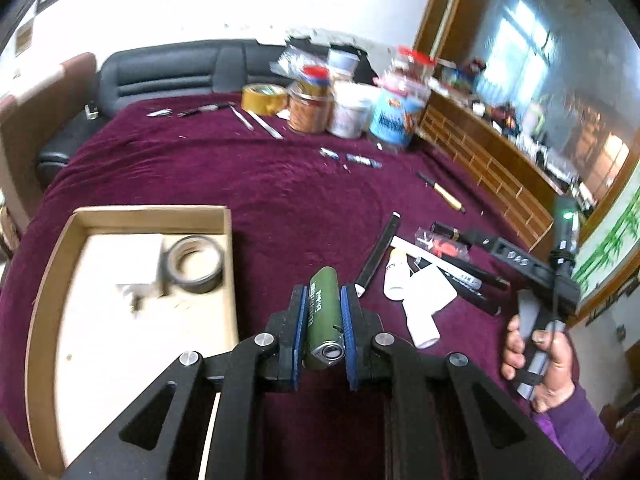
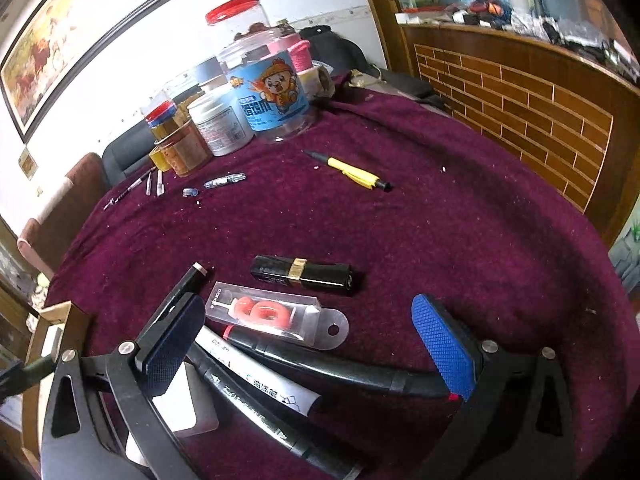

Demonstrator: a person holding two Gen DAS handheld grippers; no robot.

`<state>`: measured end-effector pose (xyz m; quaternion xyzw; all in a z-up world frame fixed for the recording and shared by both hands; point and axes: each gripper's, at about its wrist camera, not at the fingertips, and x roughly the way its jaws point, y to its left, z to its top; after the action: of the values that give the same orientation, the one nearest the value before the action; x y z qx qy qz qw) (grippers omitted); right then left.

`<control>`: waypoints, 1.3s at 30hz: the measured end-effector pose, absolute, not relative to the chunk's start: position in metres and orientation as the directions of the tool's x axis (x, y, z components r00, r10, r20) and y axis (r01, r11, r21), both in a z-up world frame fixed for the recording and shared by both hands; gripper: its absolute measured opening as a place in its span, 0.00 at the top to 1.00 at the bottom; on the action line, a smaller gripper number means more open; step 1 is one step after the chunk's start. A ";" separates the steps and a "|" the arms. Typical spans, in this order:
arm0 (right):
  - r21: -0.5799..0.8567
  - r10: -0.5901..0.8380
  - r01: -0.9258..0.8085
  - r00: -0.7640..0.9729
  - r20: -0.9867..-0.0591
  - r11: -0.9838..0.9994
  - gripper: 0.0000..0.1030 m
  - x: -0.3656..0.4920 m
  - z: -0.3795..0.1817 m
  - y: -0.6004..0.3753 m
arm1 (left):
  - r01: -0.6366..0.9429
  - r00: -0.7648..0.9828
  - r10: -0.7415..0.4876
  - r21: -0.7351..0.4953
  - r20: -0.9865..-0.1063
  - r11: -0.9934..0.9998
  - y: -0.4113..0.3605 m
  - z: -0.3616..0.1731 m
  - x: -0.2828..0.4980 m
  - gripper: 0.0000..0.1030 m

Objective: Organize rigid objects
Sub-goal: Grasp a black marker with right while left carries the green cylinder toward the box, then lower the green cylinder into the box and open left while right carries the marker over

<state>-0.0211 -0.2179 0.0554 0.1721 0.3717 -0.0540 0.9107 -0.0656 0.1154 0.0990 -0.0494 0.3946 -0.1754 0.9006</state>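
Observation:
A green cylinder with a metal end (image 1: 325, 320) is clamped between the blue pads of my left gripper (image 1: 323, 292), held above the purple cloth just right of an open cardboard box (image 1: 152, 216). In that box lies a dark tape roll (image 1: 194, 266). My right gripper (image 2: 308, 308) stands wide open over a pile: a clear pack with a red item (image 2: 268, 312), black markers (image 2: 340, 364) and a white marker (image 2: 260, 376). Nothing is between its pads (image 2: 444, 348). Beyond the pile lies a black tube with a gold band (image 2: 302, 274).
Several jars and tubs (image 2: 272, 96) crowd the far edge, with a yellow pen (image 2: 352, 174) and small parts in front of them. A white bottle (image 1: 394, 276) and a black stick (image 1: 380, 256) lie near the pile. A hand (image 1: 536, 360) holds the right tool. To the right stands a wooden counter (image 2: 520, 100).

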 end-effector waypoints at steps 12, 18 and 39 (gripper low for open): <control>0.391 0.327 -0.025 0.599 -0.731 0.920 0.07 0.005 0.101 -0.134 | 0.232 0.722 -0.389 -0.328 -0.572 0.916 0.185 0.115 -0.120 0.87; 0.343 0.307 0.006 0.431 -0.849 0.939 0.38 0.054 0.073 -0.091 | 0.187 0.745 -0.362 -0.345 -0.560 0.920 0.220 0.107 -0.131 0.89; 0.095 0.097 -0.023 0.361 -0.928 0.995 0.88 0.073 0.041 -0.042 | 0.104 0.655 -0.334 -0.357 -0.678 0.928 0.265 0.068 -0.114 0.95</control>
<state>0.0728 -0.0418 0.0408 0.0328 0.5641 0.0366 0.8242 -0.1140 0.2650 0.0678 -0.1449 0.3969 -0.1218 0.8981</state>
